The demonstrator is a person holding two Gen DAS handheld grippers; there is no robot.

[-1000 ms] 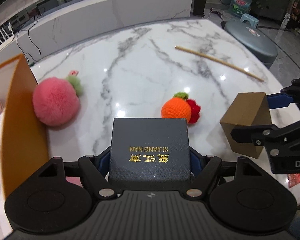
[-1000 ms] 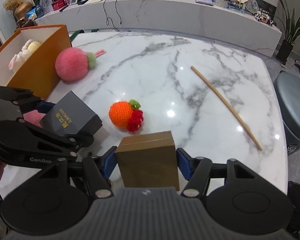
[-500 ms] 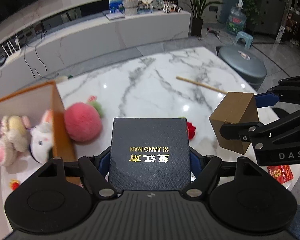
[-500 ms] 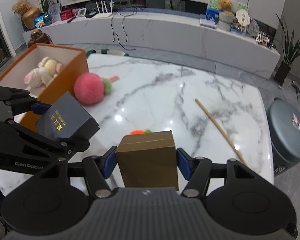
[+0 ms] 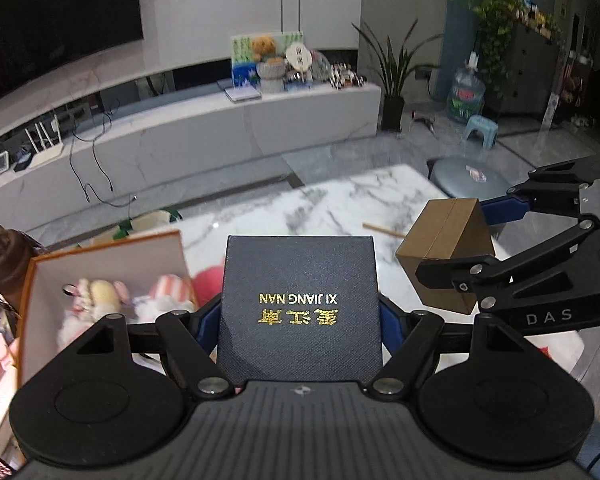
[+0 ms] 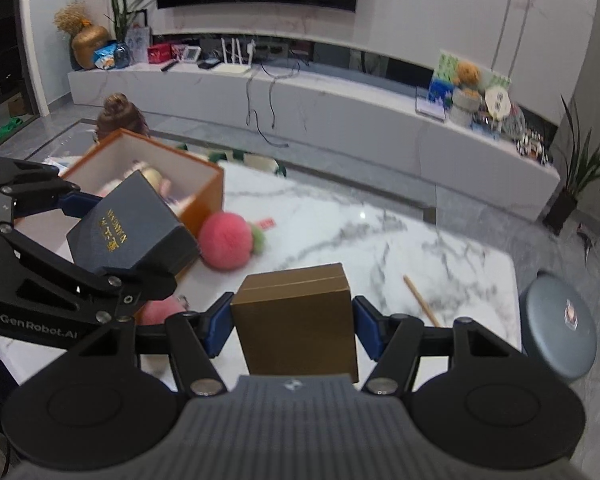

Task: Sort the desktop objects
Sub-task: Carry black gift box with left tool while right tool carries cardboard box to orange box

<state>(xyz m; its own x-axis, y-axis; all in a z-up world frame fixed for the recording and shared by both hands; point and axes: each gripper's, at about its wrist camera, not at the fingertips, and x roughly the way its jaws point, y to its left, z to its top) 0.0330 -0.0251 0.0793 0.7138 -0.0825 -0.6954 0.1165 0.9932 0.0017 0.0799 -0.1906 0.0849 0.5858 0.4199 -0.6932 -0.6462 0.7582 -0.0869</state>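
My left gripper (image 5: 300,312) is shut on a dark navy gift box (image 5: 300,304) with gold lettering and holds it high above the marble table (image 5: 340,208). The navy box also shows in the right wrist view (image 6: 128,232). My right gripper (image 6: 294,320) is shut on a brown cardboard box (image 6: 296,316), also raised; it shows at the right of the left wrist view (image 5: 446,252). An open orange box (image 6: 196,196) with plush toys inside stands at the table's left. A pink plush ball (image 6: 226,246) lies beside it.
A wooden stick (image 6: 420,300) lies on the table's right part. A round grey stool (image 6: 556,328) stands beyond the right edge. A small pink plush (image 6: 160,312) lies by the near table edge. A long white TV cabinet (image 6: 340,108) runs behind.
Both grippers have risen and tilted up with their boxes held. The table now looks farther below, and the orange crochet toy is no longer in sight.
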